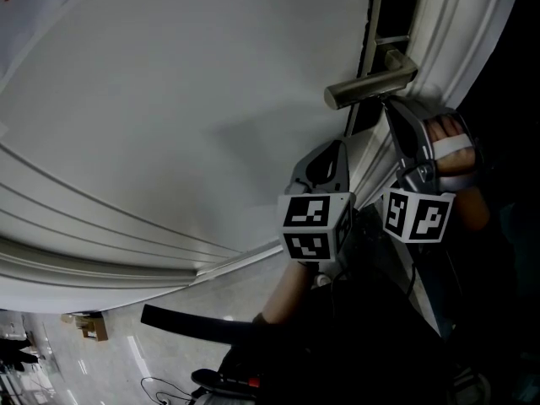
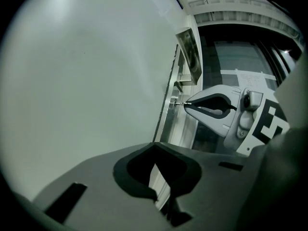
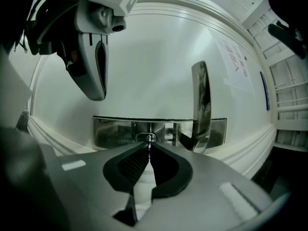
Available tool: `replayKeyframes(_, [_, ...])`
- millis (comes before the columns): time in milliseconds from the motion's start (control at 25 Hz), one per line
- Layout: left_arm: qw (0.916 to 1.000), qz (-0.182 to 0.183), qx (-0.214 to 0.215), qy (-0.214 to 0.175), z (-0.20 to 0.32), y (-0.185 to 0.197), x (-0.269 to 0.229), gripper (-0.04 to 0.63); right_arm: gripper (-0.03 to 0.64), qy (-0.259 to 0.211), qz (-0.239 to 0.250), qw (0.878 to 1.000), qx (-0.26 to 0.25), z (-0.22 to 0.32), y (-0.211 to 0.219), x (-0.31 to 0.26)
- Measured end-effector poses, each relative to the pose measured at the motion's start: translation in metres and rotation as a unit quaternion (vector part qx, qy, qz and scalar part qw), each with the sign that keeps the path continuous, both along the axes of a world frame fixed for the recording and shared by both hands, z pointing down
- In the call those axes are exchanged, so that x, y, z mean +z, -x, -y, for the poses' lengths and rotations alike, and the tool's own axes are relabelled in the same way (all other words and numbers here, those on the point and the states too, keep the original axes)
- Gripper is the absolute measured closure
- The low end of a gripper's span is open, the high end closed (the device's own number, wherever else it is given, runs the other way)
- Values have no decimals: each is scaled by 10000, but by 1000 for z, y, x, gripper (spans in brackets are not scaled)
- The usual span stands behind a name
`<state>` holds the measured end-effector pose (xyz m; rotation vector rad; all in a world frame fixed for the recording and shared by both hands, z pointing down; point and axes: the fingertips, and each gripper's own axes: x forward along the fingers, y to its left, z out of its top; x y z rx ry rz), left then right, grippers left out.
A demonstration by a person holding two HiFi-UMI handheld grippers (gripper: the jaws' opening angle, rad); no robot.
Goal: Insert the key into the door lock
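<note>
Jaws of the right gripper (image 3: 149, 144) pinch the key (image 2: 179, 102), whose tip meets the lock (image 3: 142, 137) beside the handle (image 3: 201, 105), seen only in the gripper views, while the left gripper (image 2: 155, 146) jaws are pressed together, empty, near the door (image 1: 169, 99).

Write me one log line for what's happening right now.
right gripper: jaws shut on key | key: tip at door lock | left gripper: jaws shut, empty
</note>
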<state>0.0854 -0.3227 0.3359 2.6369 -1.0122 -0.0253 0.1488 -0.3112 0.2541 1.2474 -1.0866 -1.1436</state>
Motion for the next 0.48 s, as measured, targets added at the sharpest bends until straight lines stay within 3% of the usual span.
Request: replayKeyframes(480, [9999, -16, 68, 74, -3, 2, 4, 595, 604, -49, 32, 10000, 48, 1, 0, 0])
